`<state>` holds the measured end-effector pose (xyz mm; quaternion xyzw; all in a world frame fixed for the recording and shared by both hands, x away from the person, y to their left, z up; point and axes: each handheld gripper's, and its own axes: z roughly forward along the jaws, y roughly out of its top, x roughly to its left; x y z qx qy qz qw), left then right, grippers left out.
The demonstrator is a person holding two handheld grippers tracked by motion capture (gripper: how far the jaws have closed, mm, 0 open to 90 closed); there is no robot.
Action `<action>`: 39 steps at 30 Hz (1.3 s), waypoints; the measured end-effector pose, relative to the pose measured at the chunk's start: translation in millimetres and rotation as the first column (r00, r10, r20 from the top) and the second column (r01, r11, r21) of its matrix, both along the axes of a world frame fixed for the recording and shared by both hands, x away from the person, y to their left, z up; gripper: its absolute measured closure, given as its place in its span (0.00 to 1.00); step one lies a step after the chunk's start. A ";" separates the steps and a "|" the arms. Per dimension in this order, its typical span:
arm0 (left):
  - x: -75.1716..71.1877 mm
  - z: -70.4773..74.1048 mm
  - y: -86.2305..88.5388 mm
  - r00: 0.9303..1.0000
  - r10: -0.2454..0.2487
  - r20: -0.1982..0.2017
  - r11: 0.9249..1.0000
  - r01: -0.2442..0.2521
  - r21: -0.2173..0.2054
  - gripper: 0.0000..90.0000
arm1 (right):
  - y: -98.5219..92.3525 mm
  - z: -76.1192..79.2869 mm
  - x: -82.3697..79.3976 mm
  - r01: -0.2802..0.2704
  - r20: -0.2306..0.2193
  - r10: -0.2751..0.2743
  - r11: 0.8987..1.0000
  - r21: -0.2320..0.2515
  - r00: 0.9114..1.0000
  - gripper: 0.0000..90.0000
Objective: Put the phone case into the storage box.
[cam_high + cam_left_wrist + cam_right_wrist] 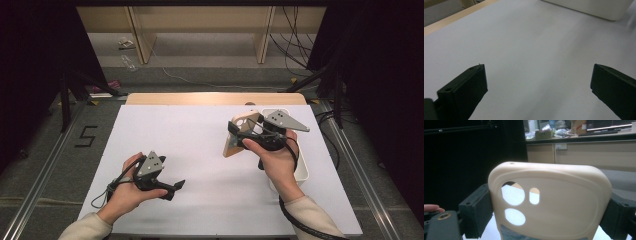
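We saw the right gripper point(245, 131) clamped on a cream phone case point(239, 134), one black jaw on each long side, jaws spread wide to span its width. The case was held up off the white table point(200, 150), over its right half, just left of the white bin point(303, 170). In the high view its long axis ran tilted, camera-cutout end up and away from the person, lower end down toward the table. In the right gripper view the case point(549, 202) stood upright, rounded top edge uppermost, the three cutouts at upper left.

The left gripper point(179, 186) hung low over the table's near left part, jaws wide apart with nothing between them; in its own view, bare table lay ahead.

Open table lay between the two hands. The bin sat close to the right edge, and a wooden strip point(215, 98) ran along the far edge.
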<state>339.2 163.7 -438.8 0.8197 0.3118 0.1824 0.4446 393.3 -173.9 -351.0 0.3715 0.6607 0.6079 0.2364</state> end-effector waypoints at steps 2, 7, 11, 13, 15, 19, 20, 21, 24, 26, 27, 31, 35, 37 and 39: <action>-0.3 0.2 0.8 1.000 -0.001 0.000 1.000 0.001 0.002 0.00 | -1.4 0.8 0.3 0.005 0.003 -0.005 1.000 0.003 1.000 0.15; -1.1 0.0 2.6 1.000 0.002 -0.001 1.000 -0.002 0.000 0.00 | -5.9 4.3 0.1 0.020 0.008 -0.020 1.000 0.005 1.000 0.15; -0.8 -0.5 3.9 1.000 0.006 -0.003 1.000 -0.006 0.000 0.00 | -9.6 6.6 0.8 0.034 0.010 -0.034 0.999 0.009 0.999 0.15; -0.9 -0.6 4.4 1.000 0.008 -0.004 1.000 -0.008 0.000 0.00 | -11.2 7.3 1.1 0.038 0.009 -0.039 0.999 0.009 0.999 0.15; -1.2 -0.8 4.7 1.000 0.009 -0.006 1.000 -0.009 0.000 0.01 | -12.6 7.9 1.1 0.044 0.009 -0.044 0.999 0.008 0.999 0.15; -1.5 -0.9 6.1 1.000 0.012 -0.006 1.000 -0.012 -0.003 0.01 | -15.6 9.2 1.6 0.055 0.012 -0.055 0.998 0.006 0.998 0.15; -1.4 -0.9 6.7 1.000 0.014 -0.007 1.000 -0.014 0.001 0.01 | -16.4 9.4 1.8 0.057 0.013 -0.057 0.998 0.006 0.998 0.15; -1.2 -1.1 7.1 1.000 0.016 -0.007 1.000 -0.016 0.002 0.01 | -17.0 9.7 2.0 0.059 0.011 -0.059 0.998 0.008 0.998 0.15; -1.3 -1.0 7.7 1.000 0.018 -0.007 1.000 -0.018 0.001 0.01 | -18.5 10.3 2.5 0.063 0.015 -0.064 0.998 0.008 0.998 0.15; -1.6 -0.9 7.9 1.000 0.017 -0.006 1.000 -0.017 0.002 0.01 | -19.6 10.8 2.5 0.067 0.015 -0.067 0.998 0.008 0.998 0.15; -1.7 -0.9 8.0 1.000 0.018 -0.006 1.000 -0.018 0.000 0.01 | -20.2 11.1 2.6 0.068 0.016 -0.069 0.998 0.009 0.998 0.15; -1.9 -1.0 9.1 1.000 0.021 -0.008 1.000 -0.021 -0.001 0.01 | -23.3 12.6 2.8 0.077 0.018 -0.078 0.997 0.010 0.997 0.15; -1.7 -1.1 9.7 1.000 0.023 -0.008 1.000 -0.023 -0.002 0.01 | -26.5 14.3 3.6 0.085 0.020 -0.085 0.996 0.014 0.996 0.15; -1.9 -1.1 9.9 1.000 0.023 -0.008 1.000 -0.023 0.000 0.01 | -28.2 14.9 3.8 0.089 0.023 -0.090 0.996 0.016 0.996 0.15; -2.0 -1.2 10.1 1.000 0.024 -0.006 1.000 -0.024 -0.001 0.01 | -29.8 15.6 3.9 0.094 0.025 -0.095 0.995 0.016 0.995 0.15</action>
